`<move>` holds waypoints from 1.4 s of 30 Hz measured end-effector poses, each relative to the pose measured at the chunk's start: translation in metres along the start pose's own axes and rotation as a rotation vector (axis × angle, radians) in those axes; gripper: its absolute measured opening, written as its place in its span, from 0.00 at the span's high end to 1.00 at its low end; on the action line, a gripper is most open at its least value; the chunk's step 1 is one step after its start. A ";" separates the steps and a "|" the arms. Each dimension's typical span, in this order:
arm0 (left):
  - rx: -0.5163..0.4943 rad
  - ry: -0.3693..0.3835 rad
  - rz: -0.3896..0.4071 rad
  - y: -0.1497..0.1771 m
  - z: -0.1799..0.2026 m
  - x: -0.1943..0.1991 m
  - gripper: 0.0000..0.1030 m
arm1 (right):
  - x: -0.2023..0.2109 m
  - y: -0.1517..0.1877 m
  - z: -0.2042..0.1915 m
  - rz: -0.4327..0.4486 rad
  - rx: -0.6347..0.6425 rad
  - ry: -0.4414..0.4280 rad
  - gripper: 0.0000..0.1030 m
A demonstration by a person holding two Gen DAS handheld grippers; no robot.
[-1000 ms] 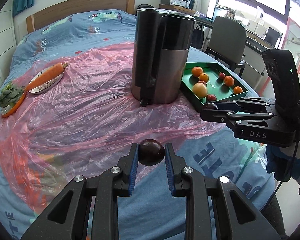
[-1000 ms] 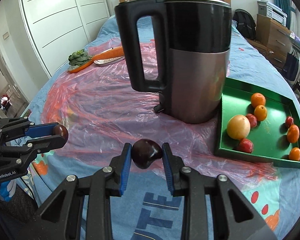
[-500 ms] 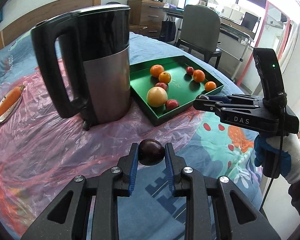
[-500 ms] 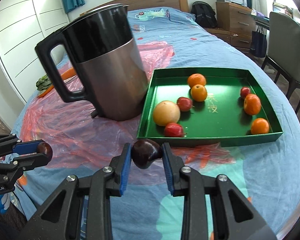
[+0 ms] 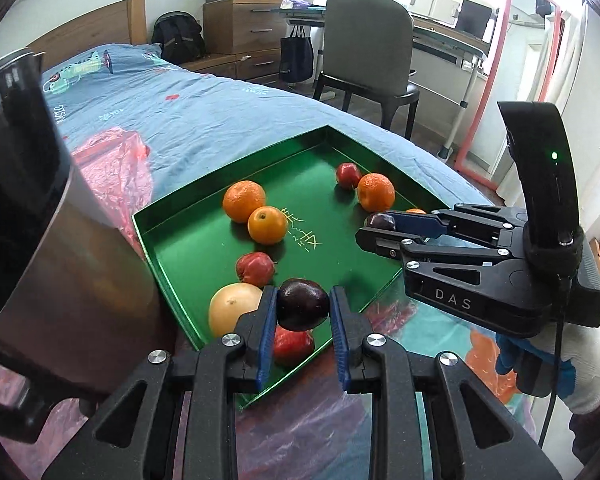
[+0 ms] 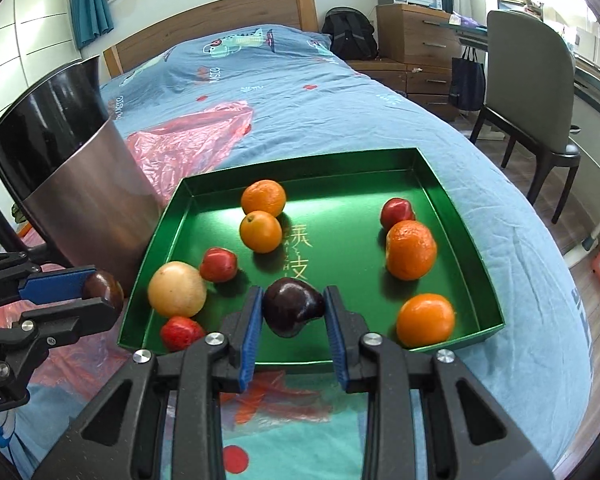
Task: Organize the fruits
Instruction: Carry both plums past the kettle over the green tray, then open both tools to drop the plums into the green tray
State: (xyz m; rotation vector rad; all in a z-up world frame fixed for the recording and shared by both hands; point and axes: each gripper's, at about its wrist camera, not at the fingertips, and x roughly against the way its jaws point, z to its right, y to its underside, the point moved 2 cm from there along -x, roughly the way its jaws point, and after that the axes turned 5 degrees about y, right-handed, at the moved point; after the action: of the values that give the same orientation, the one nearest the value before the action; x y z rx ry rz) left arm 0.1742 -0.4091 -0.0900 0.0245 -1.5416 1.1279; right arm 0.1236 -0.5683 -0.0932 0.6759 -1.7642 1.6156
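Observation:
My left gripper (image 5: 303, 309) is shut on a dark plum (image 5: 302, 304), held above the near corner of the green tray (image 5: 172, 256). My right gripper (image 6: 292, 310) is shut on another dark plum (image 6: 293, 306), over the tray's (image 6: 452, 184) front part. Each gripper shows in the other's view: the right one (image 5: 374, 229) at right, the left one (image 6: 100, 294) at left. Several oranges (image 6: 410, 250), small red fruits (image 6: 218, 265) and a pale yellow fruit (image 6: 176, 289) lie in the tray.
A black and steel kettle (image 6: 72, 184) stands just left of the tray on pink plastic sheeting (image 6: 188, 136) over the blue bed cover. A chair (image 6: 540, 92) and desk stand right of the bed; drawers (image 6: 416, 36) are behind.
Both grippers, each still holding its plum, have swung right past the kettle and come in over the green tray, which is now close in front.

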 end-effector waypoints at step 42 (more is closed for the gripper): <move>-0.040 -0.109 0.014 -0.003 0.005 0.007 0.69 | -0.002 -0.011 0.002 -0.029 0.018 0.098 0.07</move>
State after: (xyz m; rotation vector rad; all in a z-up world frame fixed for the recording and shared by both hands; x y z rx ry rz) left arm 0.1699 -0.4100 -0.0822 0.0495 -1.6632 1.1219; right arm 0.1328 -0.5715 -0.0878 0.6175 -1.6640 1.6197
